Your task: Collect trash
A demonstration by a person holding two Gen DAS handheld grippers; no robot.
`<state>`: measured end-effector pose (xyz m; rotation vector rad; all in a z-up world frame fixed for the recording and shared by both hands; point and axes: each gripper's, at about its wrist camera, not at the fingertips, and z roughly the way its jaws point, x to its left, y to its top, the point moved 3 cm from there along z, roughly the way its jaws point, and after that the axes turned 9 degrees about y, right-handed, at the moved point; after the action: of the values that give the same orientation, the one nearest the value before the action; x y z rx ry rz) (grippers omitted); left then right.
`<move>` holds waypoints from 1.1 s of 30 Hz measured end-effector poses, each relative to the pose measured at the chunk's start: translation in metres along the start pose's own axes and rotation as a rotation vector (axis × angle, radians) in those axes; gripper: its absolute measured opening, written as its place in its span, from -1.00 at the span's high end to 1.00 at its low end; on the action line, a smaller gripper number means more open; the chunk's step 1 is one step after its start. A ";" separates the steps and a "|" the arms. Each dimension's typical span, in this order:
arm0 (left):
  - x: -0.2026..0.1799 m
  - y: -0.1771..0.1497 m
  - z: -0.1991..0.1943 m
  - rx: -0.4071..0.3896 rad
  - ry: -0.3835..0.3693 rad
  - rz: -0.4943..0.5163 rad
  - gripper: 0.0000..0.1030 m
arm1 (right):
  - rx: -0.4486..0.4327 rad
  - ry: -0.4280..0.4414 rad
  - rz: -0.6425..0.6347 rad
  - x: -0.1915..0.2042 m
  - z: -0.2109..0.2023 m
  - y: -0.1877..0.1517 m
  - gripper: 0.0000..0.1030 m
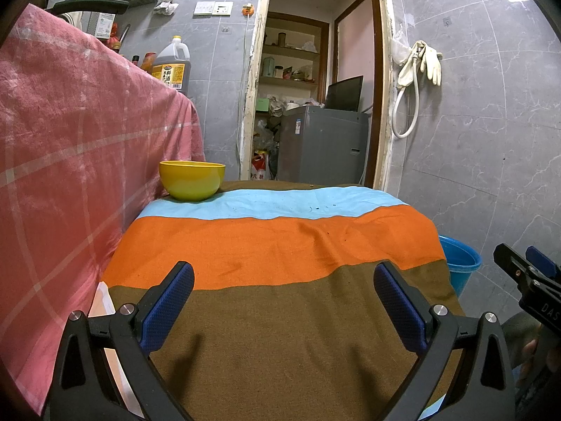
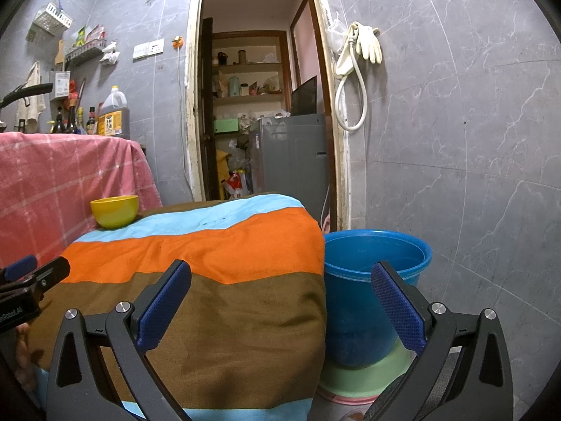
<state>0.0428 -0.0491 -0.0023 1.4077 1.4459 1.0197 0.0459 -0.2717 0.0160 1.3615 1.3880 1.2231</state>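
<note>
No trash shows clearly on the striped cloth [image 1: 280, 245]; only a few dark specks sit on its pale blue band near the far edge, too small to tell what they are; the likely place for the trash is the blue bucket [image 2: 371, 273], which stands on the floor just beside the table's right side, set on stacked green and pink basins. A yellow bowl [image 1: 192, 179] rests at the far left corner, touching the pink checked cloth [image 1: 70, 133]. The left gripper [image 1: 284, 301] hangs over the brown band, spread wide and holding nothing; the right gripper [image 2: 280, 301] is likewise released and bare, straddling the table edge and the bucket. The step in hand seems to be searching; best to check inside the bowl, whose contents are hidden from here, before closing on anything.
</note>
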 end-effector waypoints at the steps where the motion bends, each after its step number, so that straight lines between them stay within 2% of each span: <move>1: 0.000 0.000 0.000 0.000 0.000 0.000 -0.95 | 0.001 0.000 0.000 0.000 0.000 0.000 -1.00; 17: -0.002 -0.001 -0.001 0.001 -0.002 0.003 -0.95 | 0.001 0.001 0.002 0.000 0.000 0.000 -1.00; 22: -0.001 -0.001 0.000 0.007 0.044 0.026 -0.95 | 0.001 0.001 0.001 0.000 0.000 0.000 -1.00; 33: 0.003 -0.004 0.002 0.013 0.054 0.033 -0.95 | 0.010 0.003 0.003 0.007 -0.001 -0.005 -1.00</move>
<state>0.0436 -0.0459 -0.0067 1.4271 1.4747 1.0783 0.0430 -0.2647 0.0114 1.3694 1.3965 1.2216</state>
